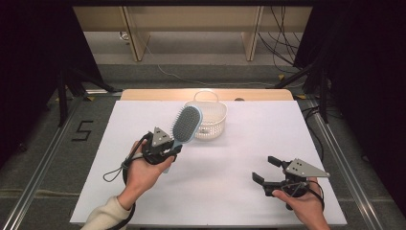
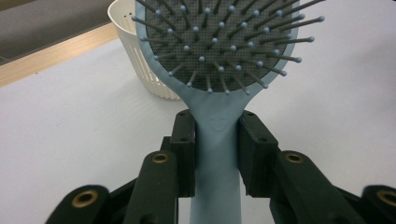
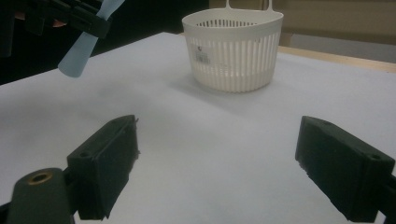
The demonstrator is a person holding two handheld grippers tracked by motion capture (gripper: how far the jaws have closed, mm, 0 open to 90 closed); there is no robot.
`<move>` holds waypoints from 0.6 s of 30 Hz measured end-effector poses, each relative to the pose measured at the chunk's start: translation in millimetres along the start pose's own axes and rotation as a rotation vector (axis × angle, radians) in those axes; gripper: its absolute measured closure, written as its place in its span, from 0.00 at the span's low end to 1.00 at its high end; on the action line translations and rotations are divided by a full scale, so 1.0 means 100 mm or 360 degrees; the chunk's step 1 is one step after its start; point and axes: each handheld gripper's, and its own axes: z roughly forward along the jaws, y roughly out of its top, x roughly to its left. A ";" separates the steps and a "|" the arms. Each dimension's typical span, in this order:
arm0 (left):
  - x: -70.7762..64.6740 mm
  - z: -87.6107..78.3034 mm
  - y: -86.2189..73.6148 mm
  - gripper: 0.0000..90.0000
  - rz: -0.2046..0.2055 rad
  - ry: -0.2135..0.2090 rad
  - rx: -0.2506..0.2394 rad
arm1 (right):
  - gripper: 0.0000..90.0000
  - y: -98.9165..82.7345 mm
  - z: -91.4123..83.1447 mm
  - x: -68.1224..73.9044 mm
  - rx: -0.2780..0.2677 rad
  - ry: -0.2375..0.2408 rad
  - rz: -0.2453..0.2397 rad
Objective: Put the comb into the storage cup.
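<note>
A light blue hairbrush [image 1: 186, 124] with a grey bristle pad is held above the white table. My left gripper [image 1: 171, 149] is shut on its handle [image 2: 215, 154], and the brush head [image 2: 219, 42] tilts up toward the white basket [image 1: 210, 115]. In the left gripper view both pads press the handle just below the head. My right gripper [image 1: 264, 170] hovers near the table's front right, open, with nothing between its fingers [image 3: 107, 163]. From the right gripper view, the basket [image 3: 233, 46] stands ahead and the brush handle's end [image 3: 79, 58] shows at upper left.
The white table [image 1: 239, 153] lies on a wooden top whose edge shows at the back. The slotted basket has a thin handle loop. Shelving legs and cables stand on the floor beyond; dark stands flank both sides.
</note>
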 end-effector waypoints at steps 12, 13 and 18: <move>0.05 -0.01 0.02 0.78 -0.0045 0.0009 -0.0061 | 0.15 0.00 0.00 0.01 -0.0004 0.0005 0.0003; 0.05 -0.01 0.02 0.78 -0.0045 0.0009 -0.0061 | 0.15 0.00 0.00 0.01 -0.0003 0.0006 0.0000; 0.07 -0.01 0.03 0.78 -0.0051 0.0012 -0.0066 | 0.15 0.00 0.00 0.01 -0.0004 0.0009 0.0002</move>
